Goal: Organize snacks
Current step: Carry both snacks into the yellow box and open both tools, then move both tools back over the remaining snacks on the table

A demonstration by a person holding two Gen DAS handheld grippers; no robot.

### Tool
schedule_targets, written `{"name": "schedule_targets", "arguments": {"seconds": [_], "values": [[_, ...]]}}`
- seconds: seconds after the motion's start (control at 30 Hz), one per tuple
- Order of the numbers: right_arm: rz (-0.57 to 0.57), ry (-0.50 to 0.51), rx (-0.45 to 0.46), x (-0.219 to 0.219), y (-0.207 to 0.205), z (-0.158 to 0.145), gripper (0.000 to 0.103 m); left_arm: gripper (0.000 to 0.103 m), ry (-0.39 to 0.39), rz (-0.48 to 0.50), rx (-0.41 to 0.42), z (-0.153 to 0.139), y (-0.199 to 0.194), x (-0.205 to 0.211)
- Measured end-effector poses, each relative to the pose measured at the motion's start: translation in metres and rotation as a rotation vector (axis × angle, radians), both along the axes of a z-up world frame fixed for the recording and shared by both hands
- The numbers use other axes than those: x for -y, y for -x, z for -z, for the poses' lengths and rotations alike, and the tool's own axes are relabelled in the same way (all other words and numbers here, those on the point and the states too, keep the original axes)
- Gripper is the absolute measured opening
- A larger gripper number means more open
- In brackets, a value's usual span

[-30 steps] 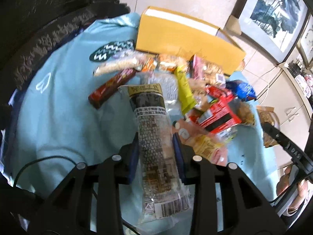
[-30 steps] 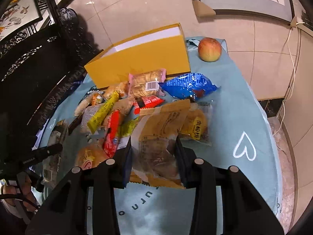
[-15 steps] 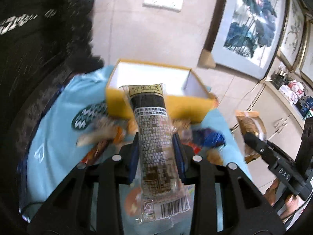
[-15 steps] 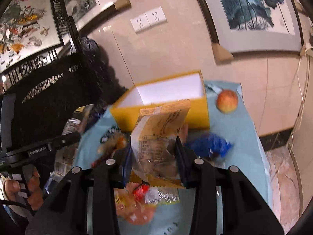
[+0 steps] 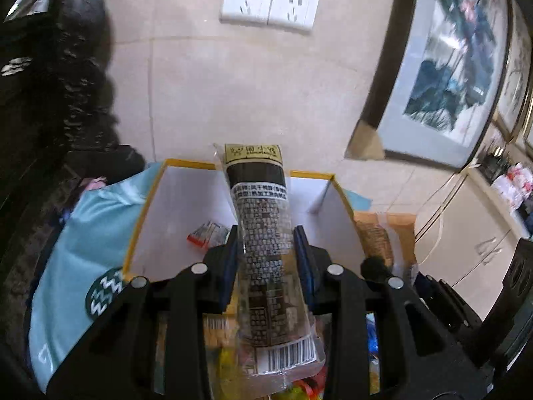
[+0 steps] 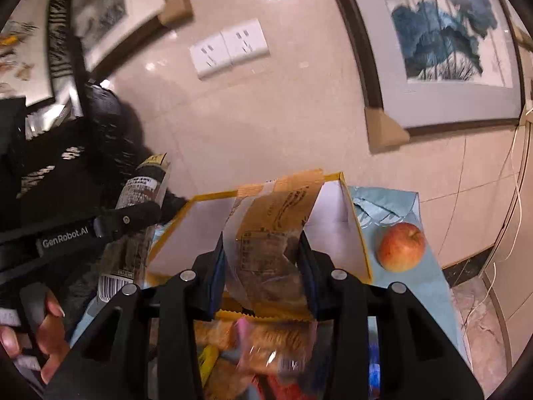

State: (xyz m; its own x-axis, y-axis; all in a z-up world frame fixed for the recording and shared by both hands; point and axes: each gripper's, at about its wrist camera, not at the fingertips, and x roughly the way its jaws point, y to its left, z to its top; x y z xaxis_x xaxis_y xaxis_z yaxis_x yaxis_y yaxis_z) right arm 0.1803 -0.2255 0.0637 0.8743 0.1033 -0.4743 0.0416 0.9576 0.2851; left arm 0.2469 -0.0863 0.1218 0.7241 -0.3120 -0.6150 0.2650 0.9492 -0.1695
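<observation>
The left gripper (image 5: pixel 266 250) is clamped on a long clear-wrapped dark snack pack (image 5: pixel 266 250), its blue pads (image 5: pixel 301 256) pressing both sides; the barcode end hangs near the camera and the yellow-labelled end points up over the yellow box (image 5: pixel 146 213). The right gripper (image 6: pixel 263 260) is closed on a tan-and-clear pastry packet (image 6: pixel 266 233), pads tight on its sides, the packet's top edge reaching across the box's far wall.

1 second ago both packs were held low over the snack pile on the light blue tablecloth (image 5: pixel 76 243), with the box seen from outside, beyond the heap. Now both grippers have risen and travelled toward the box: its white interior fills the middle of each view, and the pile has dropped to blurred scraps at the bottom edge. The grips look unchanged.

Inside the box, the left wrist view shows 1 small red-edged wrapper (image 5: pixel 205 233) lying on the white floor, just left of the held pack. In the right wrist view the left gripper and its dark pack sit to the left of the box, a hand (image 6: pixel 50 333) below them, and a red apple (image 6: pixel 401 246) rests on the cloth just right of the box. Behind stand a tiled wall with 2 white sockets (image 5: pixel 268 6) and a framed lotus painting (image 5: pixel 456 63).
</observation>
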Motion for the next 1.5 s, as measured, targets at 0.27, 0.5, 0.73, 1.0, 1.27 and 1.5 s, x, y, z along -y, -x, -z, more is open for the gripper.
{"name": "schedule_targets", "arguments": {"seconds": [0.27, 0.5, 0.73, 1.0, 1.27, 1.5], "values": [[0.064, 0.047, 0.019, 0.007, -0.030, 0.026, 0.075, 0.092, 0.004, -0.089, 0.022, 0.038, -0.044, -0.006], [0.038, -0.035, -0.027, 0.023, 0.004, 0.022, 0.075, 0.092, -0.003, -0.104, 0.013, 0.030, -0.016, -0.024], [0.055, -0.028, -0.001, 0.030, 0.077, 0.010, 0.100, 0.097, -0.032, -0.057, 0.030, 0.021, 0.065, -0.036], [0.062, -0.097, -0.004, 0.045, 0.169, 0.028, 0.102, 0.099, -0.100, 0.018, -0.045, 0.078, 0.168, -0.054], [0.068, -0.146, -0.102, 0.047, 0.211, 0.074, 0.102, 0.099, -0.130, 0.060, -0.138, 0.136, 0.225, -0.071], [0.074, -0.182, -0.153, 0.052, 0.222, 0.093, 0.102, 0.099, -0.151, 0.136, -0.166, 0.152, 0.241, -0.055]]}}
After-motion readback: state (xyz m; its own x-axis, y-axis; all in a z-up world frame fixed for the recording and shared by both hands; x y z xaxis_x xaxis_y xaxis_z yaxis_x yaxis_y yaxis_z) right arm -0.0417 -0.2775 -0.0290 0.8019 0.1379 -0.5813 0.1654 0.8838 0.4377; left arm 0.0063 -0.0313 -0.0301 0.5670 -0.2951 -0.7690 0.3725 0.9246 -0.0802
